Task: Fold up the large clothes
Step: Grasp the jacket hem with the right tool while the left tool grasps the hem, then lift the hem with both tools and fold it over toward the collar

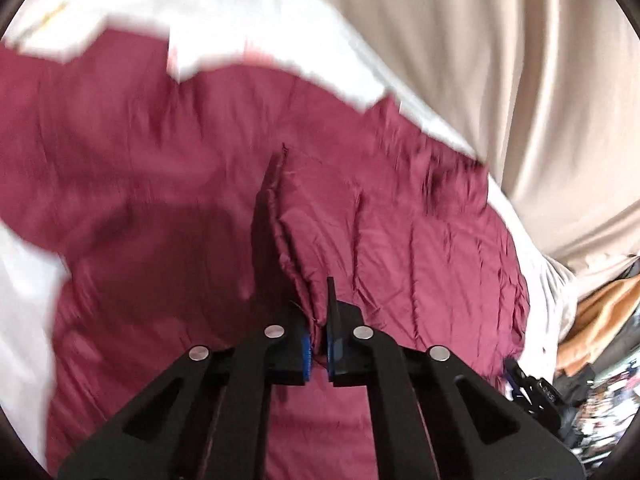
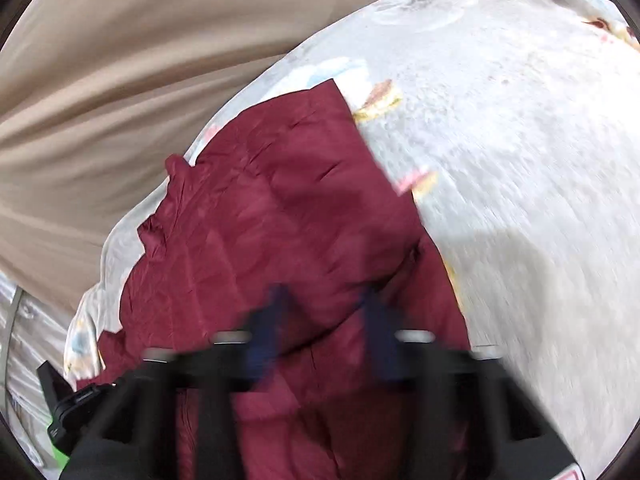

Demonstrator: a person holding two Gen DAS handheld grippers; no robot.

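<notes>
A large maroon garment (image 1: 168,184) lies spread on a white patterned bedsheet (image 1: 248,28). My left gripper (image 1: 318,320) is shut on a raised fold of the garment's edge, with the cloth pinched between the blue pads. In the right wrist view the same maroon garment (image 2: 280,208) lies on the bedsheet (image 2: 520,160). My right gripper (image 2: 326,320) is blurred, hovers over the garment's near part, and its jaws stand apart with nothing between them.
A beige curtain (image 1: 500,60) hangs beyond the bed; it also shows in the right wrist view (image 2: 120,60). Brown clothes and clutter (image 1: 600,312) lie at the right. The other gripper (image 2: 68,404) shows at the lower left of the right wrist view.
</notes>
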